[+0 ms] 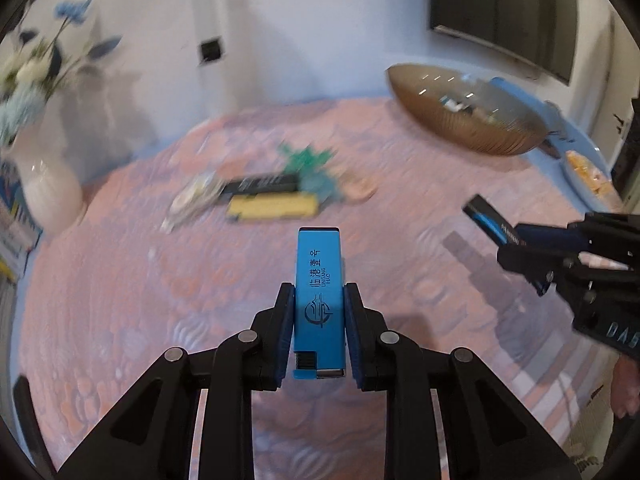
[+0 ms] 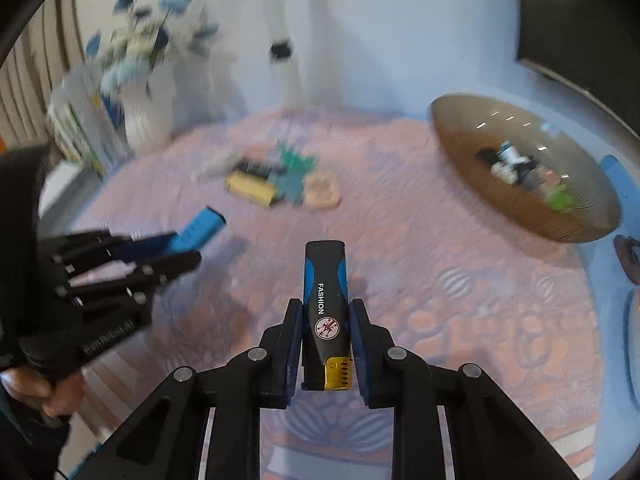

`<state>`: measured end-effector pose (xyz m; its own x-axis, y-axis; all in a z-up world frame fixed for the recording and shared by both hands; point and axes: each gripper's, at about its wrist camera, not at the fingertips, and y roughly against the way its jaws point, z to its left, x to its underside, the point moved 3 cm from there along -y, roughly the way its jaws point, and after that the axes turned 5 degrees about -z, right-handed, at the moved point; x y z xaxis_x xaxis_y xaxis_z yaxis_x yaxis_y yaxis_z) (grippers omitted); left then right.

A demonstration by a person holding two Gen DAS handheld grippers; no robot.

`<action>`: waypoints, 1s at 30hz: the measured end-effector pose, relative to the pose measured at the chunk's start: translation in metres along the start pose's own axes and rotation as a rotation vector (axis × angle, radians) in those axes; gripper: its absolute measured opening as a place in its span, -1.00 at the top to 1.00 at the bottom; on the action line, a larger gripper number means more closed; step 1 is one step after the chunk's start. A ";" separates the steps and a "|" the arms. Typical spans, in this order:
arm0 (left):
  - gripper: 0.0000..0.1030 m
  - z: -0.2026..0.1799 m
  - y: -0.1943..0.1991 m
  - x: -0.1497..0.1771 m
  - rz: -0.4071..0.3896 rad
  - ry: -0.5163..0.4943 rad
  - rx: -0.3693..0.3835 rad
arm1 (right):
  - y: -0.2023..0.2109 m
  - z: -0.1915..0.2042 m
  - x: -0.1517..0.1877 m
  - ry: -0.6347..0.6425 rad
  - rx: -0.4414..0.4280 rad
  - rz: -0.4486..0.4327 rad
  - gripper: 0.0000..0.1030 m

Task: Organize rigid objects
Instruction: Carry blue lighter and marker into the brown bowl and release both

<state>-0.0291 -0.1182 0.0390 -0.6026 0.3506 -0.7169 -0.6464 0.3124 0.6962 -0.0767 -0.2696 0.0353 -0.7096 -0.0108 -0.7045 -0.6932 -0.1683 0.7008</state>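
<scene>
Clamped in the left claw (image 1: 318, 312), a blue lighter (image 1: 319, 280) points lengthwise ahead; the right claw (image 2: 325, 328) grips a black lighter (image 2: 325, 304) likewise. Both hang above the surface (image 1: 400, 240), its bowl (image 2: 520, 176) at the far right corner, nearer the right claw.

Right tongs (image 2: 324, 332) clamping black lighter (image 2: 325, 308) (blue-sided), brown bowl (image 2: 472, 152) beyond
</scene>
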 end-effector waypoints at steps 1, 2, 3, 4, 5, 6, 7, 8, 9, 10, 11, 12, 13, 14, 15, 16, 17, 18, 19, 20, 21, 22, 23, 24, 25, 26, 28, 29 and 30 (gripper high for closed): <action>0.60 -0.005 0.000 -0.007 -0.009 -0.013 0.007 | 0.006 -0.006 -0.004 -0.011 0.006 -0.015 0.56; 0.60 -0.012 0.001 -0.017 -0.019 -0.028 0.015 | 0.013 -0.012 -0.009 -0.022 0.021 -0.033 0.56; 0.60 -0.017 0.001 -0.027 -0.029 -0.040 0.022 | 0.022 -0.020 -0.013 -0.033 0.038 -0.052 0.56; 0.60 -0.023 0.001 -0.037 -0.037 -0.051 0.037 | 0.031 -0.029 -0.018 -0.044 0.055 -0.071 0.56; 0.60 -0.029 0.001 -0.048 -0.045 -0.057 0.053 | 0.038 -0.039 -0.024 -0.055 0.070 -0.091 0.56; 0.60 -0.035 0.000 -0.059 -0.053 -0.059 0.065 | 0.048 -0.053 -0.032 -0.074 0.098 -0.118 0.56; 0.60 -0.042 0.001 -0.071 -0.066 -0.060 0.075 | 0.056 -0.064 -0.039 -0.091 0.122 -0.137 0.56; 0.60 -0.049 0.001 -0.085 -0.085 -0.060 0.093 | 0.062 -0.078 -0.045 -0.112 0.144 -0.152 0.56; 0.60 -0.057 0.001 -0.102 -0.107 -0.054 0.123 | 0.067 -0.089 -0.050 -0.126 0.157 -0.162 0.56; 0.60 -0.065 0.000 -0.119 -0.125 -0.042 0.160 | 0.071 -0.101 -0.057 -0.147 0.178 -0.176 0.56; 0.60 -0.071 -0.002 -0.131 -0.134 -0.029 0.187 | 0.076 -0.119 -0.066 -0.174 0.206 -0.193 0.56; 0.60 -0.076 -0.004 -0.140 -0.137 -0.018 0.204 | 0.077 -0.131 -0.072 -0.192 0.223 -0.196 0.56; 0.60 -0.081 -0.008 -0.149 -0.139 -0.008 0.219 | 0.078 -0.139 -0.075 -0.207 0.236 -0.196 0.56; 0.60 -0.089 -0.016 -0.160 -0.137 0.006 0.235 | 0.077 -0.154 -0.081 -0.238 0.256 -0.191 0.56; 0.60 -0.093 -0.021 -0.165 -0.136 0.014 0.239 | 0.076 -0.163 -0.084 -0.255 0.262 -0.185 0.56; 0.60 -0.097 -0.030 -0.170 -0.131 0.020 0.239 | 0.072 -0.175 -0.087 -0.280 0.271 -0.171 0.56; 0.60 -0.103 -0.040 -0.173 -0.119 0.025 0.239 | 0.070 -0.181 -0.086 -0.292 0.278 -0.163 0.56; 0.60 -0.107 -0.048 -0.175 -0.107 0.028 0.244 | 0.065 -0.189 -0.087 -0.306 0.288 -0.149 0.56; 0.60 -0.113 -0.054 -0.175 -0.098 0.026 0.251 | 0.059 -0.195 -0.088 -0.316 0.296 -0.133 0.56; 0.60 -0.119 -0.062 -0.175 -0.088 0.017 0.252 | 0.051 -0.199 -0.088 -0.325 0.307 -0.108 0.56; 0.60 -0.123 -0.067 -0.174 -0.079 0.006 0.246 | 0.042 -0.203 -0.088 -0.334 0.322 -0.078 0.56; 0.60 -0.127 -0.072 -0.173 -0.071 -0.004 0.237 | 0.037 -0.205 -0.087 -0.338 0.327 -0.064 0.56; 0.60 -0.130 -0.078 -0.172 -0.066 -0.012 0.235 | 0.031 -0.208 -0.087 -0.348 0.330 -0.054 0.57; 0.59 -0.132 -0.083 -0.172 -0.059 -0.015 0.238 | 0.026 -0.212 -0.085 -0.366 0.332 -0.047 0.57; 0.59 -0.134 -0.087 -0.171 -0.051 -0.011 0.241 | 0.023 -0.214 -0.085 -0.375 0.335 -0.042 0.57; 0.53 -0.133 -0.089 -0.172 -0.050 -0.005 0.241 | 0.020 -0.217 -0.084 -0.392 0.334 -0.034 0.57; 0.10 -0.131 -0.088 -0.174 -0.052 0.000 0.223 | 0.017 -0.220 -0.083 -0.416 0.322 -0.030 0.48; -0.15 -0.126 -0.086 -0.174 -0.056 0.003 0.216 | 0.016 -0.223 -0.083 -0.428 0.319 -0.021 0.45; -0.27 -0.121 -0.080 -0.173 -0.070 0.007 0.213 | 0.018 -0.223 -0.081 -0.433 0.320 -0.016 0.42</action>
<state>0.0701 -0.3108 0.1031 -0.5632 0.3154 -0.7638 -0.5738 0.5158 0.6361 -0.0037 -0.4920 0.0800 -0.6390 0.4080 -0.6521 -0.6601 0.1442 0.7372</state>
